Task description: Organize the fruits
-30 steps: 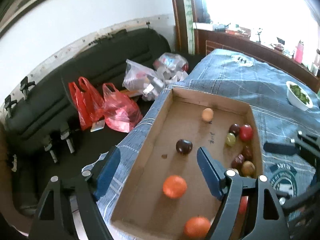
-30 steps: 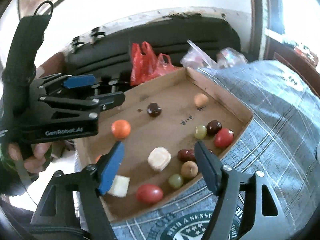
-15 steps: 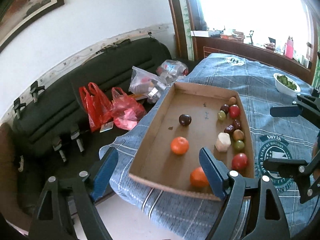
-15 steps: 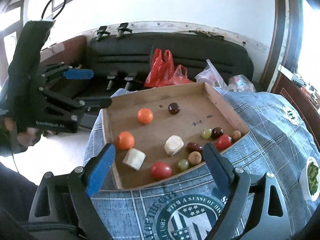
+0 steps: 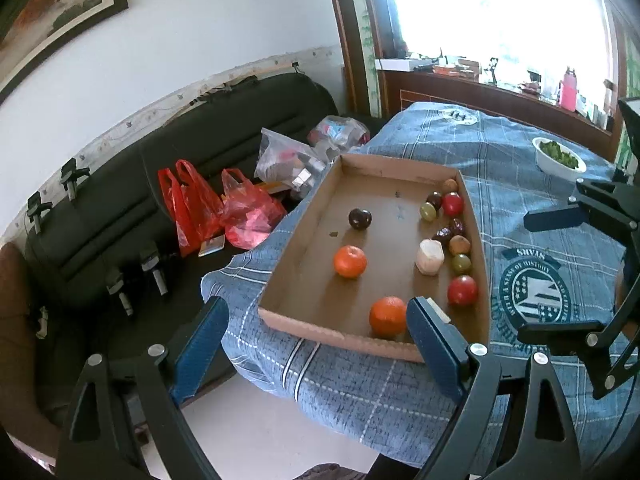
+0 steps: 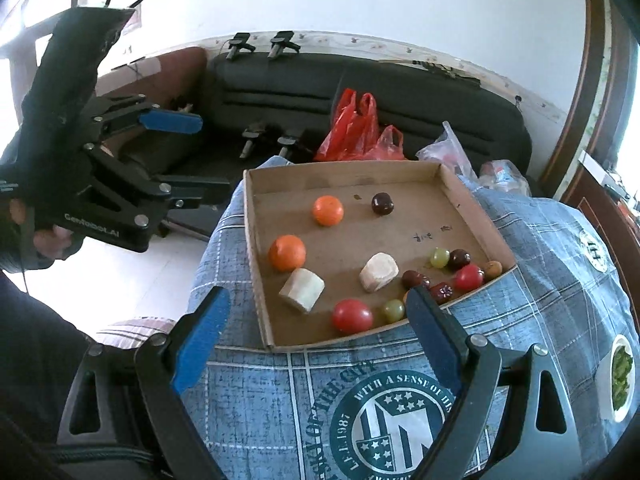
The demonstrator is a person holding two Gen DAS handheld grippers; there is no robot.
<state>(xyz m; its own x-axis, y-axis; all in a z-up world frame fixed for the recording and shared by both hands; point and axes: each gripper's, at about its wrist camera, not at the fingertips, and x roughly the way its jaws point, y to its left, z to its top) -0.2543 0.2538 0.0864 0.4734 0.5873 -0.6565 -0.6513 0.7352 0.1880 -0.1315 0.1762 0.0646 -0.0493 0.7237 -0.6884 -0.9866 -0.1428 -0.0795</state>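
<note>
Fruit lies loose in a shallow cardboard tray [image 6: 460, 196] on a blue checked cloth [image 6: 540, 320], ahead of both grippers. The left gripper [image 5: 316, 336] hangs with its jaws wide apart and nothing between them, off the tray's near corner and above bare floor and cloth edge. Just beyond its right finger sits one orange [image 5: 387, 317], against the tray's near wall; a second orange [image 5: 350, 261] lies farther ahead, and a dark plum [image 5: 359, 218] farther still. To the right of these, along the tray's right wall, is a row of small fruit: a red tomato [image 5: 462, 290], a green grape [image 5: 461, 263], dark dates and another tomato [image 5: 452, 204] toward the far end. A pale peeled chunk [image 5: 429, 257] rests just left of that row.

The right gripper [image 6: 316, 334] is also spread open and empty, held above the cloth just short of the tray's near wall. Between its fingers in that view lie a second pale chunk [image 6: 302, 290] and the red tomato [image 6: 352, 315]; its right finger covers part of the small-fruit row.

Off to the right gripper's left, a hand [image 6: 48, 236] holds the left gripper's black handle. A white bowl [image 5: 558, 160] of greens stands on the cloth, far right of the tray and well apart from it.
</note>
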